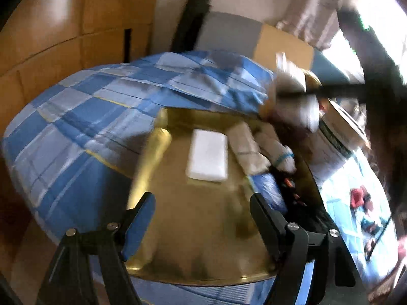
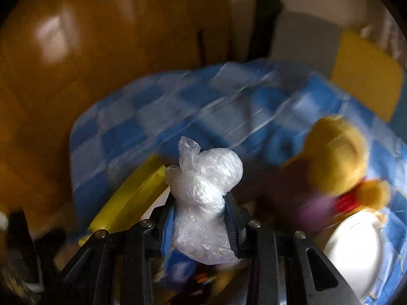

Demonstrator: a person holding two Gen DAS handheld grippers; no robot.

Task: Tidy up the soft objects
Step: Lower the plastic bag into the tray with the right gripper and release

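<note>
My right gripper (image 2: 201, 211) is shut on a crumpled clear plastic bag (image 2: 203, 190) and holds it above the bed. A yellow plush toy (image 2: 338, 157) with a red collar lies to its right on the blue checked quilt (image 2: 142, 129). My left gripper (image 1: 202, 206) is open and empty above a yellow-gold tray (image 1: 178, 228). On the tray lie a white flat pad (image 1: 207, 155), a beige wrapped bundle (image 1: 248, 147) and a white bundle (image 1: 277, 150) tied with blue. The right gripper with its bag also shows in the left wrist view (image 1: 295, 89), blurred.
The blue checked quilt (image 1: 76, 117) covers the bed. A wooden wardrobe (image 1: 51, 25) stands behind. A cardboard sheet (image 1: 282, 45) and a black stand (image 1: 190, 20) are at the back. A white round object (image 2: 356, 249) lies at lower right.
</note>
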